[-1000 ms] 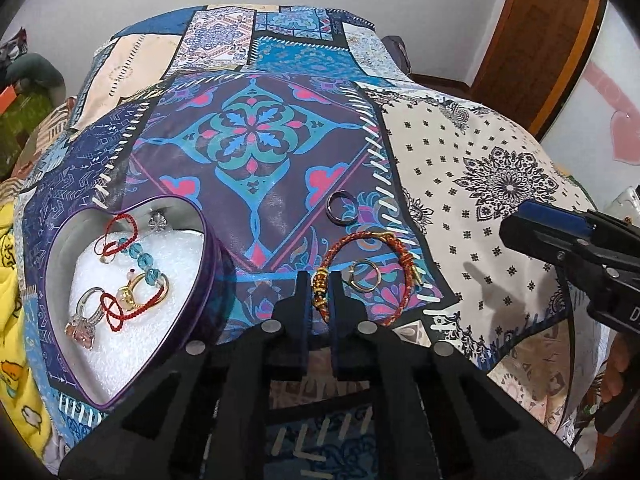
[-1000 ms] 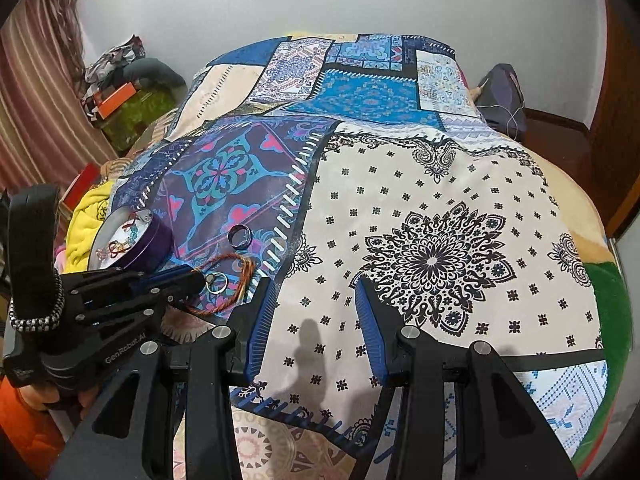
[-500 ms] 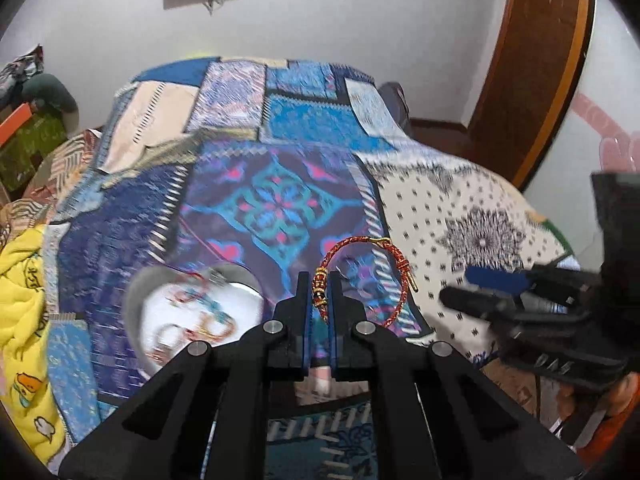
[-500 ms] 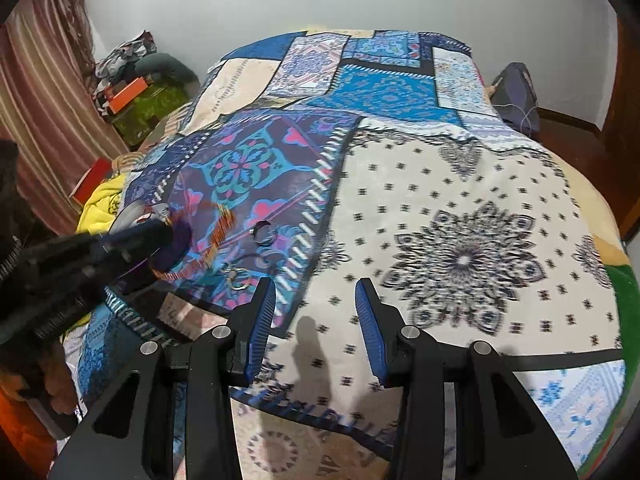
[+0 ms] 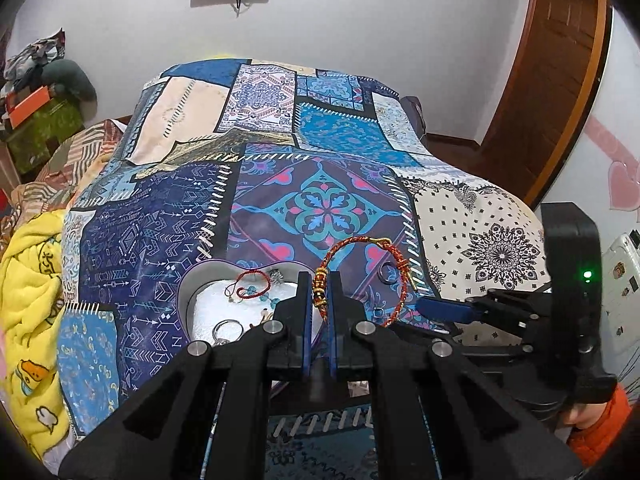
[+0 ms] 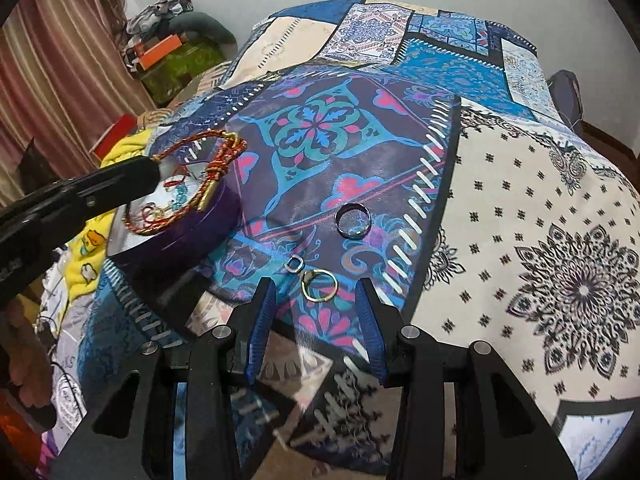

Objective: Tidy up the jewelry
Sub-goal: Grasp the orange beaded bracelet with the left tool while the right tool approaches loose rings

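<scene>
My left gripper is shut on a red and gold braided bracelet and holds it in the air over the purple heart-shaped box. The box has a white pad with several rings and red cords on it. In the right wrist view the bracelet hangs above the box. My right gripper is open just above the bedspread, with a gold ring between its fingertips. A small silver square link and a dark band ring lie just beyond.
The jewelry lies on a patchwork bedspread over a bed. A yellow blanket lies at the left. A wooden door stands at the right. Boxes and clothes are piled by the curtain.
My left gripper lifted the bracelet off the bedspread and carried it left over the heart box. My right gripper moved left to the gold ring, still open.
</scene>
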Available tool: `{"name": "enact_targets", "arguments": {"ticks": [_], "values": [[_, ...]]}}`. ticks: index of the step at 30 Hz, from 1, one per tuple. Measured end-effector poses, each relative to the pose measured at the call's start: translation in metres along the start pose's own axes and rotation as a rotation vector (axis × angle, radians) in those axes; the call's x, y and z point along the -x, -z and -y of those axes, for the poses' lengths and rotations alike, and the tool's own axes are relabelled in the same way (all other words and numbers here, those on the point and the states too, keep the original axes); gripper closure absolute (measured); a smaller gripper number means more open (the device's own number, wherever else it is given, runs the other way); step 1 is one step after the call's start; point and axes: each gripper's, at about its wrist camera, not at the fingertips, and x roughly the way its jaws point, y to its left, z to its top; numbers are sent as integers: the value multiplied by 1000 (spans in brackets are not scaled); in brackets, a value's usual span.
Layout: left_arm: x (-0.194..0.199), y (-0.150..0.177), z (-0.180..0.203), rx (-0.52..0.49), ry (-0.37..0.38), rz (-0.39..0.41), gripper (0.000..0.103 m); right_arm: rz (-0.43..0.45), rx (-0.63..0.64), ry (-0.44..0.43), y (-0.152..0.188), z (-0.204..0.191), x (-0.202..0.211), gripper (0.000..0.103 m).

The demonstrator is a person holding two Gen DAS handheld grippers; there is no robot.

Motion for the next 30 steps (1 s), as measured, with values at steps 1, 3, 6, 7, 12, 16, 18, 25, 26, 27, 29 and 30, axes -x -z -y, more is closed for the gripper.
{"name": "enact_targets", "arguments": {"ticks": [1,3,6,7,12,16,18,25,26,27,29,30], "values": [[0,0,0,0,0,0,98,-1,3,-2,0,0,-2,74],[0,1,-1,3,1,2,98,2,1,-6,1,1,-3,79],[3,1,-3,10,2,8,98,9,-1,4,2,2,-3,87],[4,0,-4,12,4,10,98,10,-14,-10,2,5,-2,88],[10,0,-4,17,6,21,98,19,-43,-9,3,8,3,97],[18,0,-5,18,2,34,98,28,-22,17,4,4,9,97],[22,0,-6,20,1,40,98,29,-2,8,4,1,12,97],[26,3,-12,38,-2,44,98,-23,-42,18,-4,6,-2,93],[26,3,-13,40,-3,45,98,-23,-41,18,-5,5,-3,93],[26,3,-14,42,-3,45,98,-23,-40,20,-7,5,-4,93],[26,3,-18,47,-4,45,98,-25,-33,23,-11,3,-7,92],[26,3,-20,51,-3,45,98,-26,-30,22,-13,3,-8,91]]}}
